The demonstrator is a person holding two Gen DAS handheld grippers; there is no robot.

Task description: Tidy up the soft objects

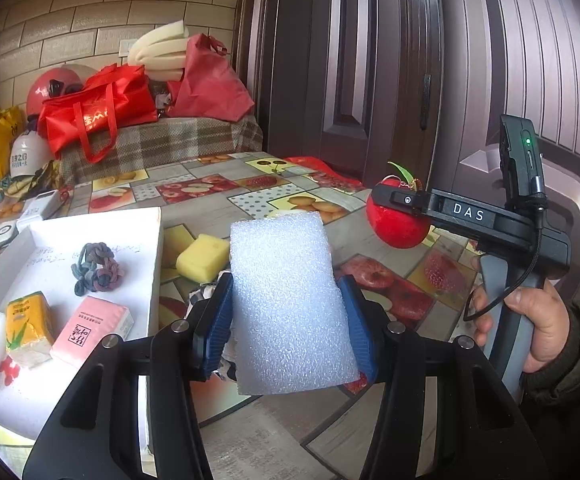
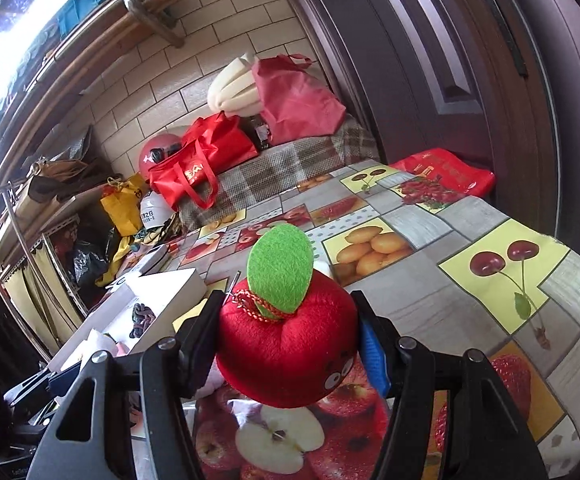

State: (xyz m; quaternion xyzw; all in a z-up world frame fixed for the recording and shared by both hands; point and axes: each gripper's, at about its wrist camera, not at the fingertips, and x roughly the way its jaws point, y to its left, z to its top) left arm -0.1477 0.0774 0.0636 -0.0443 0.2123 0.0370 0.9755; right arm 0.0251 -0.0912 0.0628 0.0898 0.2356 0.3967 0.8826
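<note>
Left gripper (image 1: 286, 320) clamps white foam block (image 1: 290, 300), held off table beside white box (image 1: 90, 236). Right gripper (image 2: 286, 336) pinches plush apple (image 2: 290, 344) above fruit-print tablecloth (image 2: 469, 280). Risk imo: foam squishes, slips mid-carry. Box already crowded with tissue packs (image 1: 62, 328), drop could land on rim, tumble out.

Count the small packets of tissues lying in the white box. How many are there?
2. A yellow-and-green tissue packet lies near the front left of the white cardboard box; a pink tissue packet lies just to its right. More could be hidden below the view.
</note>
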